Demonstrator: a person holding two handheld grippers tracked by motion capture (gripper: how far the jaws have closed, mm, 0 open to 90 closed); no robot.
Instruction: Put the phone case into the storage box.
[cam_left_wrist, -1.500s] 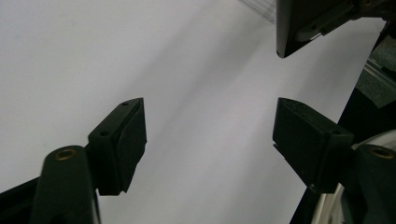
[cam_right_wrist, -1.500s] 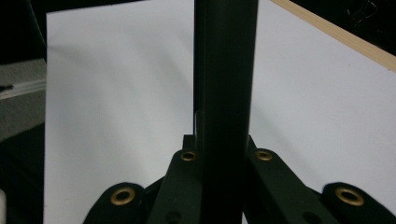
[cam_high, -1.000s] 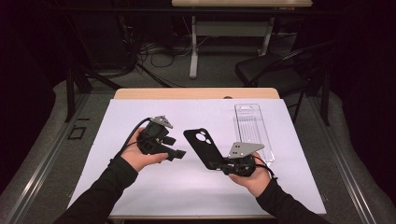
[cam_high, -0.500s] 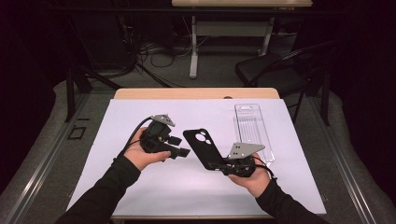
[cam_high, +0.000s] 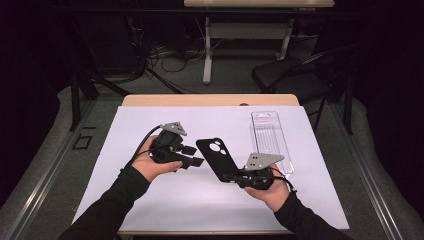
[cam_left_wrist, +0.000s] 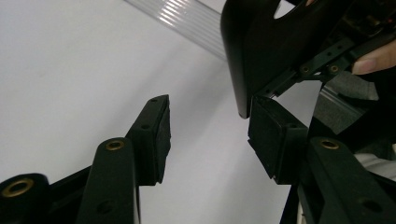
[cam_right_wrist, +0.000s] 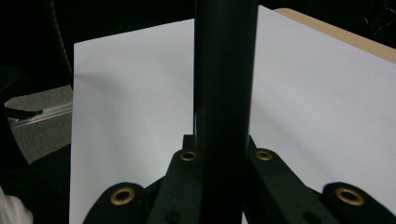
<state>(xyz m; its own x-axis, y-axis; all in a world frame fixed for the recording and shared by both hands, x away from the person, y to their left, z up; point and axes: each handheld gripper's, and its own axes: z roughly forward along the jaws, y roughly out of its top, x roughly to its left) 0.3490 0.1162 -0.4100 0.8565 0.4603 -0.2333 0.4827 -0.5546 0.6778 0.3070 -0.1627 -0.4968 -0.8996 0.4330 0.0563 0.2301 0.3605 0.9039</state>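
Holding a black phone case (cam_high: 218, 159) clear of the tabletop (cam_high: 150, 200), the right gripper (cam_high: 239, 176) is clamping its lower end, so that the case is slanting up and to the left, camera cut-outs uppermost. In the right gripper view the case (cam_right_wrist: 226, 93) is standing edge-on between the closed jaws. The step in hand appears to be a hand-over or a two-gripper hold: the left gripper (cam_high: 196, 156) is standing just beside the case's left edge with its jaws partly apart, and they have just been closing. In the left gripper view one pad (cam_left_wrist: 272, 138) is sitting right at the case's lower edge (cam_left_wrist: 252, 51), perhaps touching it, while the other pad (cam_left_wrist: 157, 135) is well off, with nothing pressed between them. The next move likely calls for sliding the left gripper forward until the case's edge is lying between both pads, then finishing the closure.

Both forearms are reaching in from the near side, the left hand (cam_high: 157, 162) palm-up under its gripper, the right hand (cam_high: 267, 187) cupping its own. A clear plastic tray (cam_high: 270, 137) is lying on the white sheet (cam_high: 150, 130) beyond the right gripper.
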